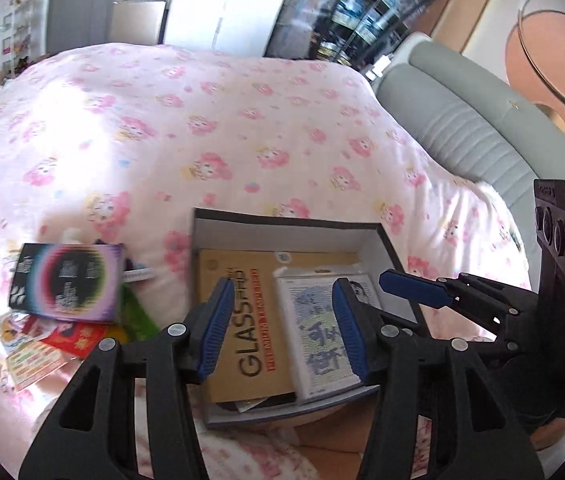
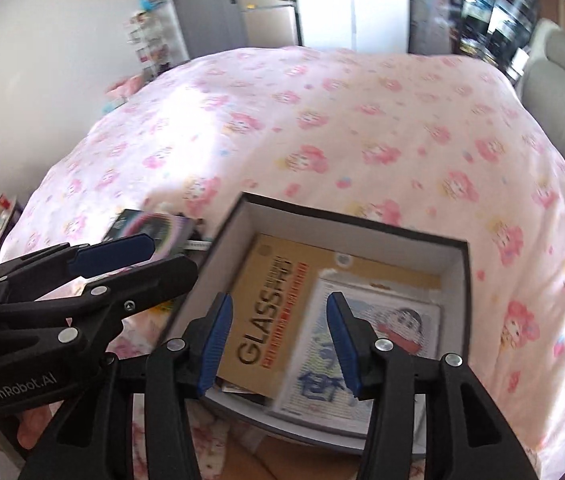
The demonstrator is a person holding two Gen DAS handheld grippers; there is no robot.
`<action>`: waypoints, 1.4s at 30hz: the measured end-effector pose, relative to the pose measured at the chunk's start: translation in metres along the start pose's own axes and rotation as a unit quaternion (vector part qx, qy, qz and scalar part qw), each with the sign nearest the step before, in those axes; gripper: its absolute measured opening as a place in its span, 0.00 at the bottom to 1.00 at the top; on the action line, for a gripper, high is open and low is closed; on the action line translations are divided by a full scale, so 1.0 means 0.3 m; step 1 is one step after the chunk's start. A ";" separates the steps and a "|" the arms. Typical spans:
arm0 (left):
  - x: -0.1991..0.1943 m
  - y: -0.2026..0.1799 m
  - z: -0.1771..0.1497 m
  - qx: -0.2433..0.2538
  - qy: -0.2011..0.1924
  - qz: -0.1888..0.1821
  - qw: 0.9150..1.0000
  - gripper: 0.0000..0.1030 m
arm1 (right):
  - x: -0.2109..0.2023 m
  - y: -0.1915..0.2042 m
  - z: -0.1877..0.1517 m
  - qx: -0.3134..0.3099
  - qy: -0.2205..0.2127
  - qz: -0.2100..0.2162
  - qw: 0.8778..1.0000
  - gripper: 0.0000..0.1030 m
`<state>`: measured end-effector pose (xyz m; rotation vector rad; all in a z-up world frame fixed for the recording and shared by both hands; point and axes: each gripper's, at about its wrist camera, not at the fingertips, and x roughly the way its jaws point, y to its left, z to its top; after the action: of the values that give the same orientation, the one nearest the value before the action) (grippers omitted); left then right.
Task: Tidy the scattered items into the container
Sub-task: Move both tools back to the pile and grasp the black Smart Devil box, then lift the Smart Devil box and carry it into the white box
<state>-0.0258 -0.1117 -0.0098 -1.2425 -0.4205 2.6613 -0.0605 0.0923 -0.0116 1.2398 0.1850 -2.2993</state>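
A dark box with a white inside [image 1: 282,232] [image 2: 346,236] sits on the pink bedspread. In it lie a tan "GLASS HD" pack [image 1: 242,312] [image 2: 266,312] and a white printed pack [image 1: 318,328] [image 2: 394,332]. My left gripper [image 1: 282,328] hovers above the box, open, nothing between its blue pads. My right gripper [image 2: 280,344] hangs open over the same box, also with nothing in it. Left of the box lies a pile of loose items: a black and purple box [image 1: 66,280] [image 2: 150,228], red and green packets [image 1: 74,336].
The flowered bedspread [image 1: 202,128] stretches away behind the box. A grey padded headboard [image 1: 462,120] bounds the bed on the right. Shelves [image 1: 362,12] and a door stand beyond the bed. A strip of wooden floor [image 2: 282,456] shows at the near edge.
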 end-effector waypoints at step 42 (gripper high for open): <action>0.293 1.046 -0.241 -0.370 0.032 0.011 0.928 0.42 | 0.957 0.473 0.279 -0.067 0.257 0.153 0.952 0.49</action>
<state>-0.0381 -0.3711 -0.2193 -1.4900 -1.5043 2.5311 -0.1801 -0.1668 -0.1793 1.6427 0.3019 -1.6433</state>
